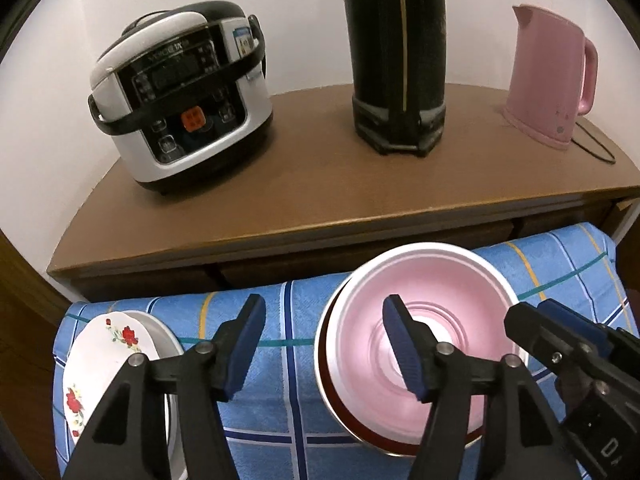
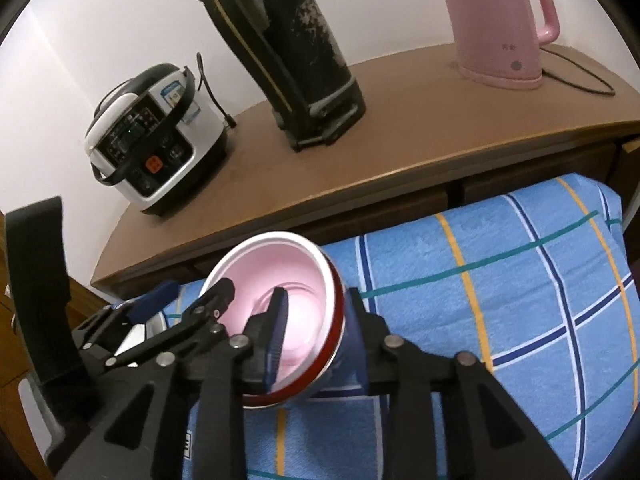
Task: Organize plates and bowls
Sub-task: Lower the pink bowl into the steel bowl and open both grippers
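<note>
A pink bowl [image 1: 420, 292] with a white rim and a red band below it rests on the blue checked cloth [image 1: 272, 408]. My left gripper [image 1: 324, 304] is open across the bowl's left rim: one finger inside, the other over the cloth. A white plate with red flowers [image 1: 100, 360] lies on a white dish at the lower left. In the right wrist view my right gripper [image 2: 316, 294] straddles the right rim of the pink bowl [image 2: 280, 268]. Its inner pad stands off the wall, so it is open. It also shows at the bowl's right edge as the right gripper [image 1: 536, 316].
Behind the cloth stands a brown cabinet top [image 1: 320, 176]. On it are a white and black rice cooker [image 1: 180, 100], a tall black thermos [image 1: 396, 60] and a pink kettle [image 1: 548, 76] with its cord. The cloth [image 2: 500, 280] stretches to the right.
</note>
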`<state>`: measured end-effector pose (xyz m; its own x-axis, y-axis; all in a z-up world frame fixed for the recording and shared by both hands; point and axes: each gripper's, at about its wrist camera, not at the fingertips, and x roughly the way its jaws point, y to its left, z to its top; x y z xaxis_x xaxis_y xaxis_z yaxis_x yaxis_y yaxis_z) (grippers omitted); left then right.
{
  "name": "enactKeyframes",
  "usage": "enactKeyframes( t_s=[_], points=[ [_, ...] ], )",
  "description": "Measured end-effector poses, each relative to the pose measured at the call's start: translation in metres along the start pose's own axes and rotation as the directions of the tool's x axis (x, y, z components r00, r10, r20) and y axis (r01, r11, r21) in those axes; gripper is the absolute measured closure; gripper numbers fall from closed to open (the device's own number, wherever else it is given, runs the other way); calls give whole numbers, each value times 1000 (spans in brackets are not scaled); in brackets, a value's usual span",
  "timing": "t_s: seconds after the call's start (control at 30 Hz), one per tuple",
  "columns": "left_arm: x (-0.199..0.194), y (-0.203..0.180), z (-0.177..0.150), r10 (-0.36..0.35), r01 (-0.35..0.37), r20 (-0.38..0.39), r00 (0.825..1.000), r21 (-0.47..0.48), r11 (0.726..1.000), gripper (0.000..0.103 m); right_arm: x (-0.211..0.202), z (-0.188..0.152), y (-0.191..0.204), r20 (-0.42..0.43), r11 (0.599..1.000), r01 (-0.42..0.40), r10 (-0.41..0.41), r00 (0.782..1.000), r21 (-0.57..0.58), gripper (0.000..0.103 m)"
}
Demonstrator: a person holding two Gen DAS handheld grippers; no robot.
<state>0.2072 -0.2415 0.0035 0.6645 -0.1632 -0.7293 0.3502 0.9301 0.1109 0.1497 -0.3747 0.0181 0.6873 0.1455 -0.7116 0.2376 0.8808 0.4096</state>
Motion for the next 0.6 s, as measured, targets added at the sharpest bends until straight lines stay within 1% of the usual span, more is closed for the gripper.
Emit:
enactKeyframes(
  t_s=[0.1, 0.3, 0.37, 0.47, 0.53, 0.6],
  points=[
    [-4, 4, 0, -7, 7, 0, 1000, -17, 1000, 39, -3, 0, -2, 8, 1000, 5, -5, 1000, 5, 69],
    [-15, 3, -10, 1, -1, 6, 1000, -1, 1000, 39, -13, -4, -6, 28, 1000, 14, -14, 1000, 0, 68],
    [-25, 4, -15, -10, 10, 14, 1000, -1, 1000, 39, -21, -7, -9, 40, 1000, 9, -10, 999, 9, 59],
    [-42, 7, -25, -27, 27, 29, 999, 8, 1000, 39, -36, -16, -12, 62, 1000, 15, -14, 998, -6, 51],
    [-52, 12, -32, -28, 28, 37, 999, -4, 1000, 39, -48, -26, -15, 73, 999, 27, -25, 997, -27, 50],
    [-62, 16, -41, -45, 46, 41, 998, -14, 999, 39, -60, -36, -21, 84, 999, 32, -30, 996, -25, 50]
  ],
)
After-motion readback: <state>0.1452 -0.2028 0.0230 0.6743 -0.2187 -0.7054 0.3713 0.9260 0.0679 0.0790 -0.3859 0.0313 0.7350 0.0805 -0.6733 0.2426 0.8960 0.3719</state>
